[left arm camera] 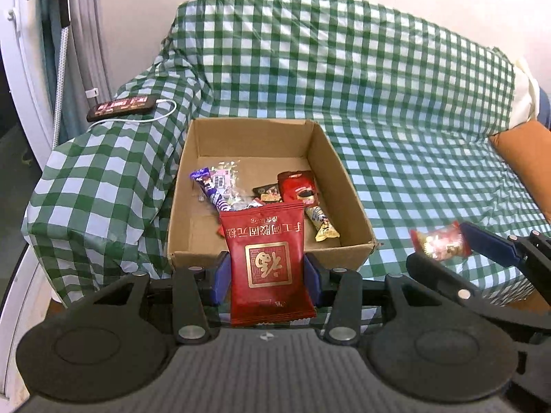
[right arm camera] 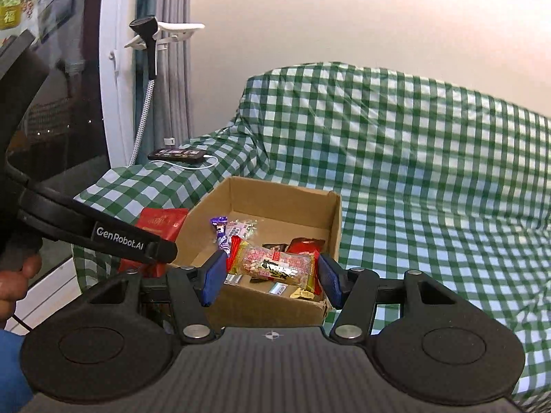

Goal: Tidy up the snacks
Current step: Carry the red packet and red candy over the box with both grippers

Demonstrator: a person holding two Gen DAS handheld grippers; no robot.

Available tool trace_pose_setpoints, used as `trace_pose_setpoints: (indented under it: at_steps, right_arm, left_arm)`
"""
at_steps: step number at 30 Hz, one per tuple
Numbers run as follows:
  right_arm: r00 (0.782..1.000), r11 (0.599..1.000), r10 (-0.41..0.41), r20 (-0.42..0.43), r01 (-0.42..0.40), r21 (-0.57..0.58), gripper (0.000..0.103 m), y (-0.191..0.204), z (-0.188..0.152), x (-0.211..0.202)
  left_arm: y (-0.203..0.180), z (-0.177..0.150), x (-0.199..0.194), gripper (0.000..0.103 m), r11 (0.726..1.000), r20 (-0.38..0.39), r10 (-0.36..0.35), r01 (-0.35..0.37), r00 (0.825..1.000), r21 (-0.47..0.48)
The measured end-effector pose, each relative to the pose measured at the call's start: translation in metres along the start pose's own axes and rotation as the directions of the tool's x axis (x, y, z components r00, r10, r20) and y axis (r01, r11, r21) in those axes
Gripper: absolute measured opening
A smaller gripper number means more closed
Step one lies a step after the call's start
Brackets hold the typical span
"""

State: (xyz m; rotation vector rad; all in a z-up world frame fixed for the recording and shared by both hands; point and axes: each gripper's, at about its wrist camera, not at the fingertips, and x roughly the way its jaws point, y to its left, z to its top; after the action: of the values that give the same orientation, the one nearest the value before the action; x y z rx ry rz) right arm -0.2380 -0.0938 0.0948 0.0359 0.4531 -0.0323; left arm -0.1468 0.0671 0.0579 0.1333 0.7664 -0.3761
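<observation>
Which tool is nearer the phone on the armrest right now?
Left, as far as I can judge. The left tool, holding the red packet, sits at the box's near-left side, below the phone. The right tool, holding a peanut bar, sits at the box's right corner, farther away.

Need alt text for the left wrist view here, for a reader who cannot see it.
The left gripper clamps a red snack packet at the near edge of an open cardboard box holding several wrapped snacks, on a green checked cloth. At right, the right gripper holds a small red-ended candy.
</observation>
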Motion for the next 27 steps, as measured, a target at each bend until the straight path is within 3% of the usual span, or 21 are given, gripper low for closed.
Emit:
trace_pose_setpoints:
  at_steps: [9,27]
  right_arm:
    - [1.000,0.999,-0.017,-0.006,0.017,-0.032,0.060,0.004,0.000,-0.003]
    - [0.998,0.999,-0.015,-0.063,0.013,-0.042,0.060,0.008,-0.002,0.016]
  left_arm:
    - [0.003,-0.002,-0.007,0.049,1.000,0.028,-0.022,0.023,0.999,-0.012]
    - [0.009,-0.005,0.011,0.049,0.998,-0.015,-0.042,0.042,0.999,-0.036]
